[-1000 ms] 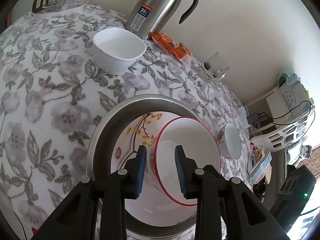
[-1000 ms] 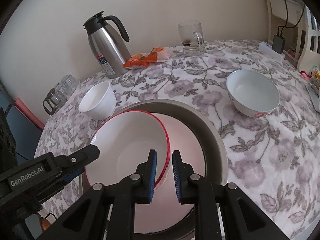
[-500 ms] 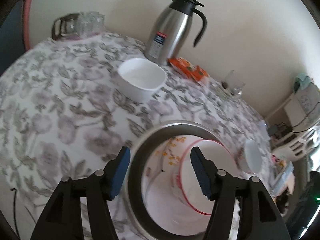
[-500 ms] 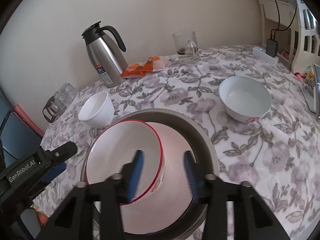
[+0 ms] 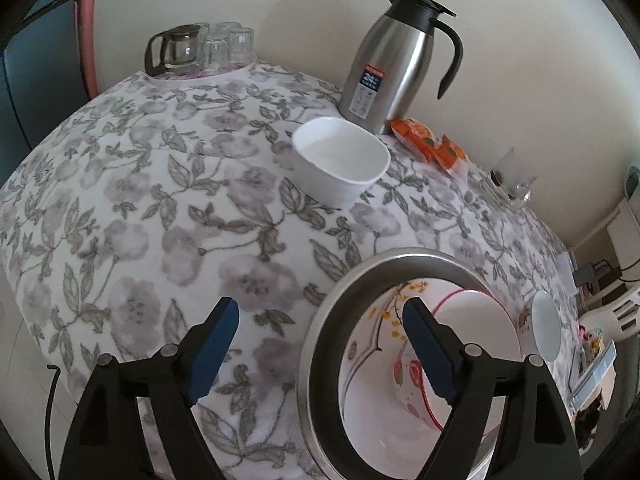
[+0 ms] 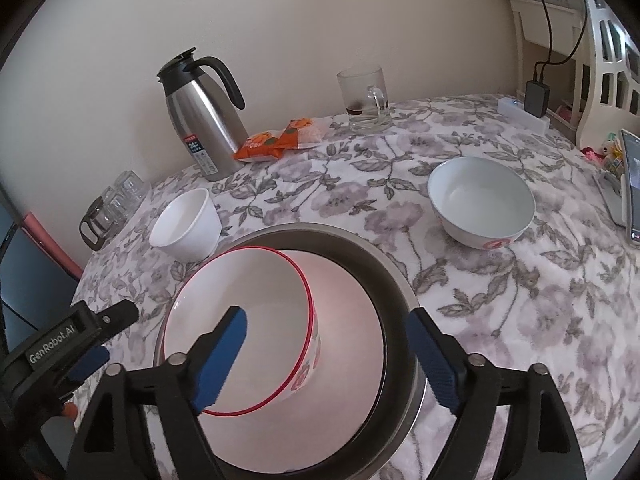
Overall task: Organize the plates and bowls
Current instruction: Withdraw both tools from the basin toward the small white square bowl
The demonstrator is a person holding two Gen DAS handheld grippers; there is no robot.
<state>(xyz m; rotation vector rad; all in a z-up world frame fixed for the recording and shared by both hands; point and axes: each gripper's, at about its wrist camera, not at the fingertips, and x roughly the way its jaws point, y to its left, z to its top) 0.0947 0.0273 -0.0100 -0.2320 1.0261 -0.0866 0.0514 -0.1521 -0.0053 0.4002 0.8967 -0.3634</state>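
Soft even daylight, faint shadows, strong fisheye bending and dark vignette at edges, slight blur

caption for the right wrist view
Open right gripper above a red-rimmed bowl nested in a steel basin.

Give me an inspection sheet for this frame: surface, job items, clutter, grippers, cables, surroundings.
Surface: table under a grey floral cloth.
Job's things: red-rimmed bowl lies tilted inside the steel basin, on a flowered plate; small white bowl and patterned bowl stand apart on the cloth.
Clutter: steel thermos, orange snack packets, glass mug, glass pot with tumblers.
Grippers: left gripper and right gripper both open, holding nothing, fingers above the basin.
Cables: black charger with cord at the far right edge.
Surroundings: cream wall, white furniture on the right.
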